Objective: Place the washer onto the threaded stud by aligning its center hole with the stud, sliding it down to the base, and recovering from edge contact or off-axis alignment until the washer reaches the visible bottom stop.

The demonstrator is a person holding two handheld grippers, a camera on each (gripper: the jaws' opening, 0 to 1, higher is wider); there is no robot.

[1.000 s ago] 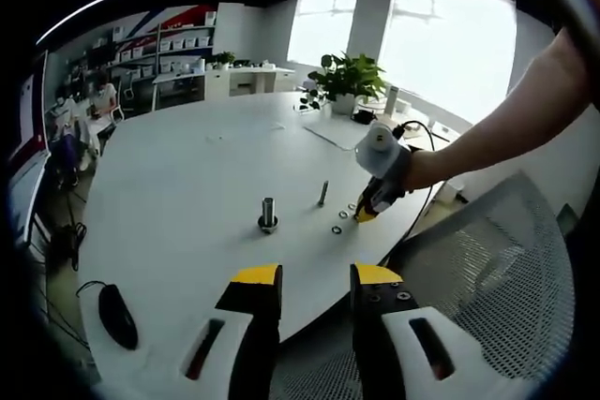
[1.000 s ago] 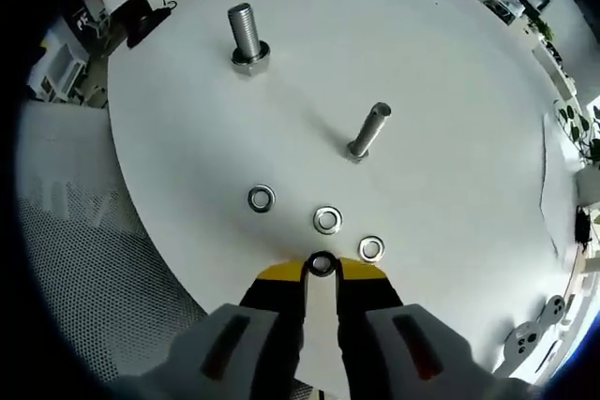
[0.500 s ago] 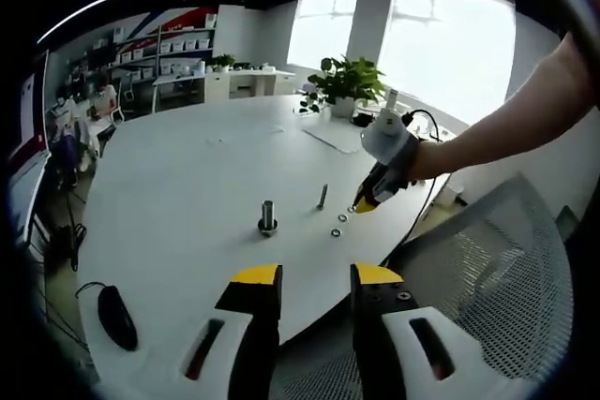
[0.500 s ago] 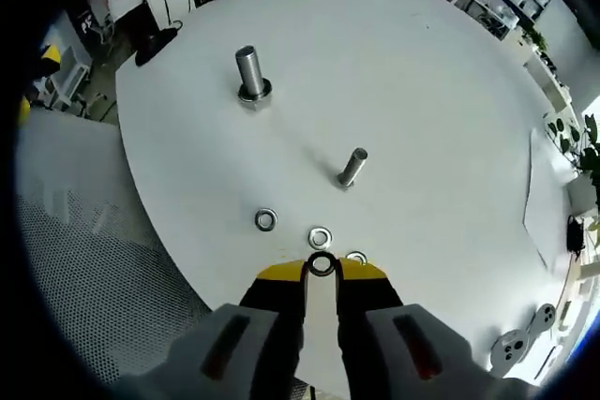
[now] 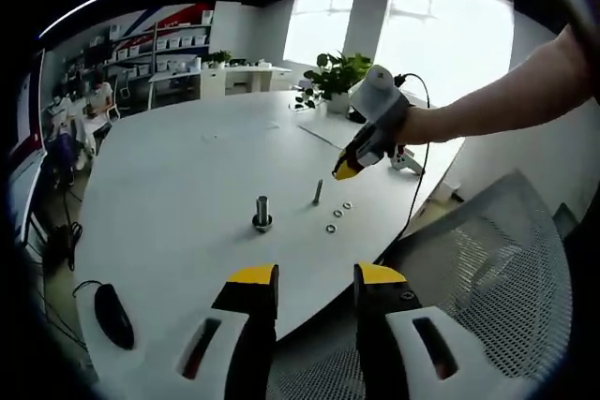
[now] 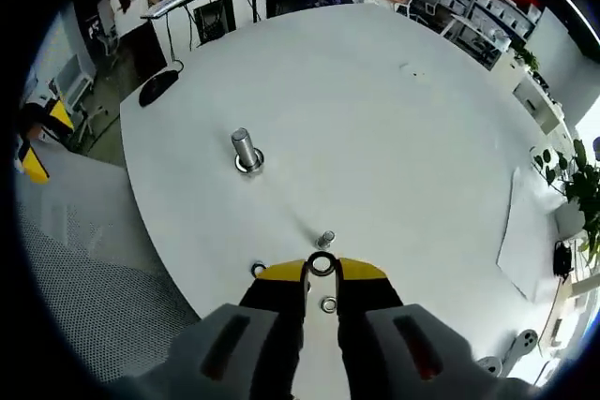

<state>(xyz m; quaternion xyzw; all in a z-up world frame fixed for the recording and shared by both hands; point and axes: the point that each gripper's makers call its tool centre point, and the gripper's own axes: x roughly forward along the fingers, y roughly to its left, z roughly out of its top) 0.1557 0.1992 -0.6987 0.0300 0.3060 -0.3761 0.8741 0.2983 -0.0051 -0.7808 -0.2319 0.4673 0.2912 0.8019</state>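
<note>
My right gripper (image 6: 322, 271) is shut on a small metal washer (image 6: 322, 263), held at its yellow tips high above the round white table (image 6: 403, 138). A thin threaded stud (image 6: 325, 239) stands just beyond the washer, seen almost end-on. A thicker stud in a nut (image 6: 246, 151) stands farther left. In the left gripper view the right gripper (image 5: 345, 171) hangs above and right of the thin stud (image 5: 318, 191), with the thick stud (image 5: 262, 213) to its left. My left gripper (image 5: 316, 278) is open and holds nothing, near the table's edge.
Loose washers (image 5: 338, 216) lie on the table by the thin stud; two show under my right jaws (image 6: 328, 304). A black mouse (image 5: 108, 316) sits at the left edge. A mesh chair (image 5: 487, 278) stands to the right. A plant (image 5: 337, 77) and paper sheet (image 6: 525, 231) lie at the far side.
My right gripper has risen with the washer and moved from the loose washers to above the thin stud. The left gripper has barely moved.
</note>
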